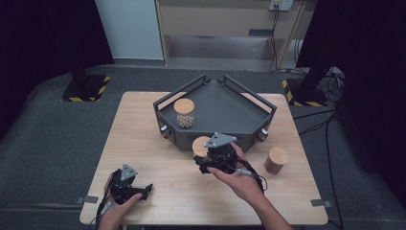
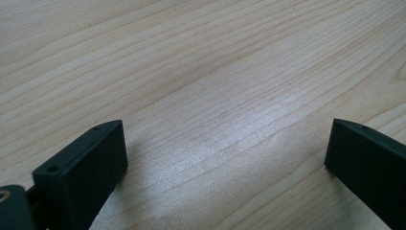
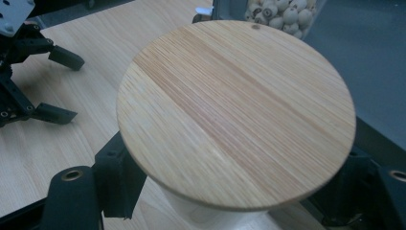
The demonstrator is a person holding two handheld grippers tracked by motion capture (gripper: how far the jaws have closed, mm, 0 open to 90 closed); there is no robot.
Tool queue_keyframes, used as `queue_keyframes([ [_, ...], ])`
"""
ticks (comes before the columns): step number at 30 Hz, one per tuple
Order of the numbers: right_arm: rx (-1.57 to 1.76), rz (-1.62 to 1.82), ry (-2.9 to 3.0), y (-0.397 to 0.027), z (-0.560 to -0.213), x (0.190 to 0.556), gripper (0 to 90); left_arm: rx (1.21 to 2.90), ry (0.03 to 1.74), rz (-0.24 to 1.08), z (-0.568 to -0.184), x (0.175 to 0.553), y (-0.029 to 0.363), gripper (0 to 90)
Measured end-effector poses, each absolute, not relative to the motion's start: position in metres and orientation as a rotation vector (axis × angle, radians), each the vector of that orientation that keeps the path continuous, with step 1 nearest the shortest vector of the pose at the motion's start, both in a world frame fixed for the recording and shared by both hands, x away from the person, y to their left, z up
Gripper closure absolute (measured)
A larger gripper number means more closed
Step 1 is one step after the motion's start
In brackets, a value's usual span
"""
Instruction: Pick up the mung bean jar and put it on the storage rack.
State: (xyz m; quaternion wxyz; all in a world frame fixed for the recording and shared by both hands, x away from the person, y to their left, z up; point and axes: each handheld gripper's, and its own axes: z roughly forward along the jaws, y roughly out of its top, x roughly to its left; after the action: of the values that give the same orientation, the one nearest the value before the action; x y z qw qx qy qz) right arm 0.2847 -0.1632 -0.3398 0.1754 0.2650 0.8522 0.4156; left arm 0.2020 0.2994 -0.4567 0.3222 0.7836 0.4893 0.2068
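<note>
Jars are the job here, and I count three, each with a round wooden lid, plus one dark tray and two grippers. Starting at the left of the high view, my left gripper (image 1: 143, 189) rests low on the table (image 1: 143, 139) near the front edge, its jaws spread wide with nothing but bare wood between them. Next along, inside the tray (image 1: 218, 108) at its left corner, stands the jar of pale beads (image 1: 184, 113). My right gripper (image 1: 205, 155) is clamped on the white jar (image 3: 206, 213), jaws gripping the body just under the lid (image 3: 237, 112), right at the tray's front wall (whether its base is touching the table I can't quite tell, as the hand hides it). Farthest right, the brown jar (image 1: 276, 160) stands alone on the table, apart from the tray.

To do this step well, I judge I should keep the jar upright, hold the squeeze steady, lift clear of the tray's rail and set it down well apart from the bead jar.
</note>
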Motion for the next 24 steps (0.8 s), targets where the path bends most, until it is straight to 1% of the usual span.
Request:
queue_keyframes([
  [24,0.806,1.195,2.357,-0.175,-0.312,0.301,25.3,2.057,1.284,0.542,-0.457,0.202,0.300,0.0],
])
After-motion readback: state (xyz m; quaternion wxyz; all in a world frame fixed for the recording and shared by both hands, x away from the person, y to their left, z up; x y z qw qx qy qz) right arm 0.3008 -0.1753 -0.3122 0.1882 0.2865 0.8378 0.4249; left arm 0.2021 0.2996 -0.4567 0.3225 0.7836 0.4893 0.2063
